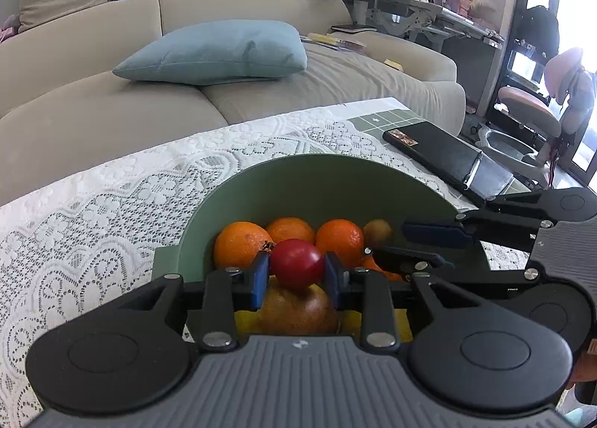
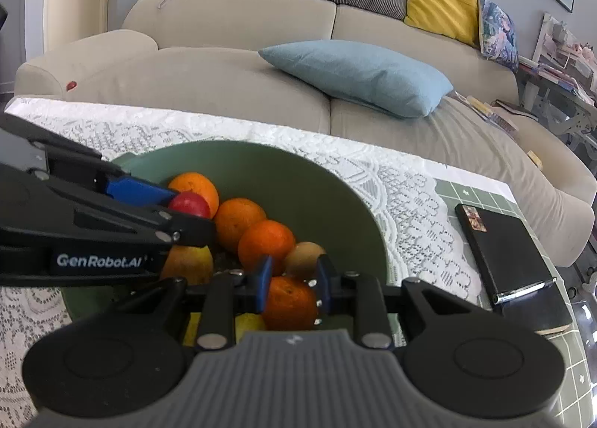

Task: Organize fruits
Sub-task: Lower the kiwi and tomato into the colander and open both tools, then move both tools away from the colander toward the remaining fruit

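A green bowl (image 1: pixel 321 182) (image 2: pixel 261 163) on the lace-covered table holds several oranges (image 1: pixel 238 243) (image 2: pixel 266 245), a brownish round fruit (image 2: pixel 305 255) and a yellow-red apple (image 1: pixel 296 310). My left gripper (image 1: pixel 296 271) is shut on a small red fruit (image 1: pixel 296 268) just above the pile inside the bowl; it also shows in the right wrist view (image 2: pixel 190 205). My right gripper (image 2: pixel 291 290) is shut on an orange (image 2: pixel 289 303) at the bowl's near side, and appears from the right in the left wrist view (image 1: pixel 429 241).
A black flat box (image 1: pixel 440 152) (image 2: pixel 503 252) lies on the green tiled part of the table to the right of the bowl. White lace cloth (image 1: pixel 93 211) covers the table. A beige sofa with a blue cushion (image 2: pixel 358 74) stands behind the table.
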A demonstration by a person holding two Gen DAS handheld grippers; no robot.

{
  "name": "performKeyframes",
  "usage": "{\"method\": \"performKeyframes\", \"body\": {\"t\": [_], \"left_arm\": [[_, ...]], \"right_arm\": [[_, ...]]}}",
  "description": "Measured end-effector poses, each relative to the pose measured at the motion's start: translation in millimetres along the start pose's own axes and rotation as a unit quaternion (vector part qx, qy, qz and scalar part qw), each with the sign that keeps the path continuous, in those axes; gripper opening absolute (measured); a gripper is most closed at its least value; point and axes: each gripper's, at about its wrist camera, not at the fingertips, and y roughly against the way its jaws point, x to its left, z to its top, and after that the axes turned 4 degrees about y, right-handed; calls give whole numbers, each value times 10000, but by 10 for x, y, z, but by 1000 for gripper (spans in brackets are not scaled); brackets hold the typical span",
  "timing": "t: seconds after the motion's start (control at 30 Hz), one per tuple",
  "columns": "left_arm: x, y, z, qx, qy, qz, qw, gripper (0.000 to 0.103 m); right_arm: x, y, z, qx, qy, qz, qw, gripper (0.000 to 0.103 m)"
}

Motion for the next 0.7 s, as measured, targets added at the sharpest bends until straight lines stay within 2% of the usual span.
{"method": "performKeyframes", "body": {"t": [0.27, 0.33, 0.4, 0.57, 0.7], "left_arm": [[7, 4, -5, 8, -7, 14, 10000, 36], [11, 21, 2, 1, 21, -12, 10000, 39], [26, 43, 11, -21, 68, -47, 10000, 47], [40, 123, 25, -104, 129, -69, 9998, 50], [52, 231, 37, -246, 229, -73, 9994, 54]], "right_arm": [[0, 30, -29, 3, 8, -31, 10000, 23], [-7, 48, -28, -23, 1, -17, 10000, 25], [-17, 78, -43, -66, -14, -11, 10000, 35], [-55, 146, -67, -156, -91, -77, 9998, 38], [-83, 190, -72, -243, -162, -153, 9995, 45]]}}
